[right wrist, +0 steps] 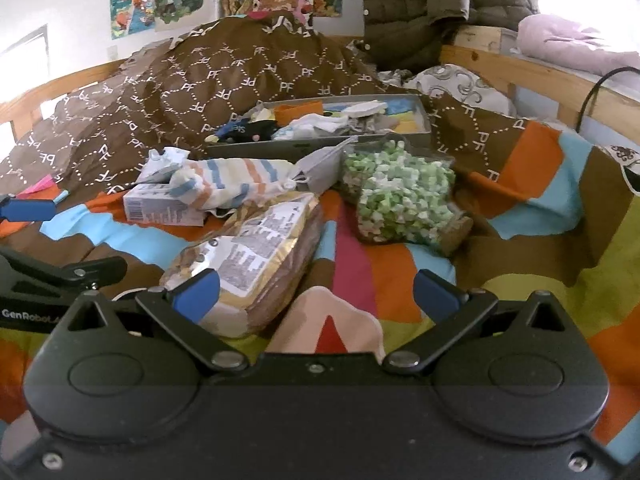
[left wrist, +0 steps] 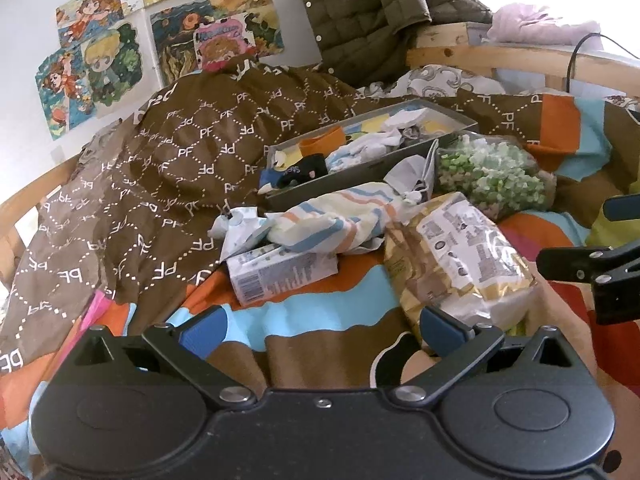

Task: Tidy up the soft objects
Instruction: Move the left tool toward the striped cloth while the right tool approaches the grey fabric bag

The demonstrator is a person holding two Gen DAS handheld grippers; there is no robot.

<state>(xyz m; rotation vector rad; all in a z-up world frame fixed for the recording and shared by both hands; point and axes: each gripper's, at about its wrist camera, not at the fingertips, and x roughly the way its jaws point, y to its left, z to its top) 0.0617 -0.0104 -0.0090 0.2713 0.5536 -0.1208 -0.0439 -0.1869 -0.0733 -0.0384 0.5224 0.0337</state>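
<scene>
A grey tray (left wrist: 352,168) (right wrist: 424,130) holding several socks sits on the bed, far middle. In front of it lies a rolled striped cloth (left wrist: 332,220) (right wrist: 236,184) on a small white carton (left wrist: 280,276) (right wrist: 160,204). A gold-and-white packet (left wrist: 460,256) (right wrist: 256,256) and a clear bag of green and white pieces (left wrist: 492,176) (right wrist: 400,196) lie to the right. My left gripper (left wrist: 320,328) is open, low over the quilt, its right pad beside the packet. My right gripper (right wrist: 316,292) is open, its left pad against the packet's near end.
A brown "PF" blanket (left wrist: 180,148) (right wrist: 208,76) is heaped at the left and back. The colourful quilt (left wrist: 304,316) (right wrist: 540,248) covers the bed. A wooden bed rail (left wrist: 480,58) (right wrist: 520,68), a hanging olive jacket (left wrist: 360,20) and a black cable (left wrist: 576,56) border the far side.
</scene>
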